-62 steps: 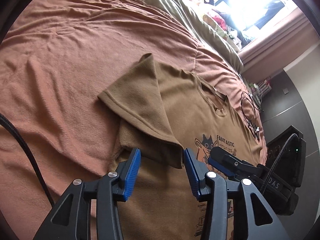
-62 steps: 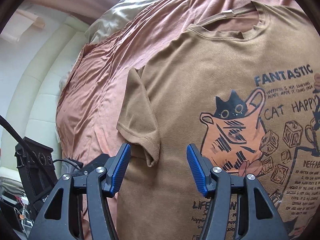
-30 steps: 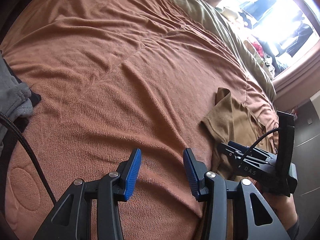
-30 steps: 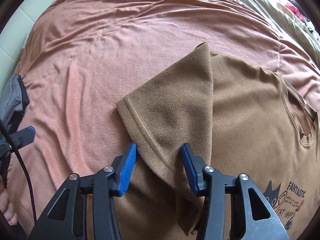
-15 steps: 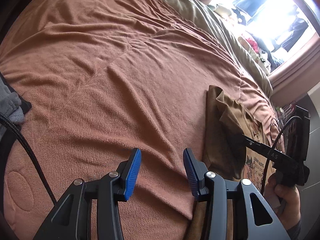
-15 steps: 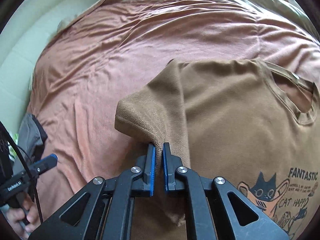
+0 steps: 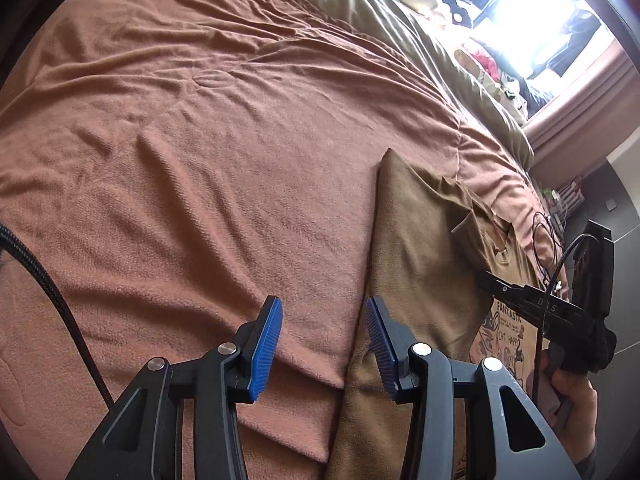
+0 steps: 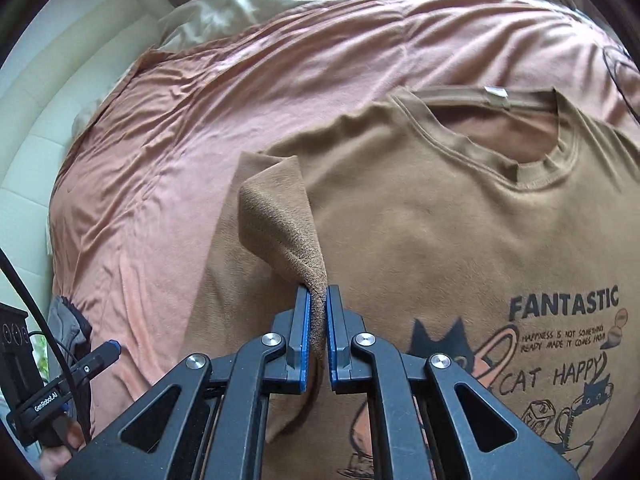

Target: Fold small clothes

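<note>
Brown cat-print T-shirt (image 8: pixel 460 240) spread on the rust-coloured blanket (image 8: pixel 248 92), lower hem cut off by the frame. Right gripper (image 8: pixel 318 312) clamped narrow on the sleeve (image 8: pixel 284 216), pulled up and over the chest; sleeve's end hidden between the pads. Left gripper (image 7: pixel 324 340) part-open, holding nothing, over bare blanket beside the shirt's edge. Grey garment (image 8: pixel 68 320) at the bed's edge, mostly hidden.

The right gripper (image 8: pixel 318 312), wide open a second ago, has clamped the sleeve (image 8: pixel 280 216) of the brown printed cotton T-shirt (image 8: pixel 460 232) and carried it toward three o'clock, over the chest.
</note>
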A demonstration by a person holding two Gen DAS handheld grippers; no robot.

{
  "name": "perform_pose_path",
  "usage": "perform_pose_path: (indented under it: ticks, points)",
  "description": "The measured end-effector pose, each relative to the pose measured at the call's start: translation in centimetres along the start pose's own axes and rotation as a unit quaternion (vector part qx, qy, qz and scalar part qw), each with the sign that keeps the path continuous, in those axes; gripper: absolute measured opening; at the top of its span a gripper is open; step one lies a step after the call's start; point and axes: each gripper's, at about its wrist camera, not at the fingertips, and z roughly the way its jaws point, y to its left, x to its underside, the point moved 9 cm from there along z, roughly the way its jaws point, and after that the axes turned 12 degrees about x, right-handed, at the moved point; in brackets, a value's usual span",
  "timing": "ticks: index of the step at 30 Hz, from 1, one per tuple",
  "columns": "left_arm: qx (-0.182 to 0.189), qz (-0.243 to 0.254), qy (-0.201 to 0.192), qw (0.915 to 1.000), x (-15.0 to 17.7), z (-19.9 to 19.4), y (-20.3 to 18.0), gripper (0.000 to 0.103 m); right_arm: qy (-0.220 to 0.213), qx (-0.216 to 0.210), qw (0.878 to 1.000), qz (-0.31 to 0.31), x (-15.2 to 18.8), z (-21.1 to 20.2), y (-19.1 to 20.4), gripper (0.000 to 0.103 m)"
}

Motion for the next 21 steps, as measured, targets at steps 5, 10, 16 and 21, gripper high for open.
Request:
perform_pose_path:
  ticks: [5, 10, 16, 21]
  points:
    - [-0.002, 0.013, 0.015, 0.9998, 0.3, 1.7, -0.9, 0.046, 0.012, -0.025, 0.999, 0.032, 0.3, 0.2, -1.7, 0.046]
    - [-0.006, 0.023, 0.027, 0.9993, 0.4, 3.3, -1.3, 0.046, -0.004, -0.022, 1.0, 0.018, 0.0, -0.1, -1.5, 0.064]
    - [-0.023, 0.04, 0.048, 0.9977, 0.8, 5.1, -1.7, 0.046, -0.008, 0.022, 0.999, -0.049, -0.5, 1.2, 0.3, 0.064]
    - [-0.028, 0.058, 0.065, 0.9958, 1.5, 5.7, -2.1, 0.046, 0.004, 0.037, 0.999, -0.01, -1.8, 2.8, -1.1, 0.035]
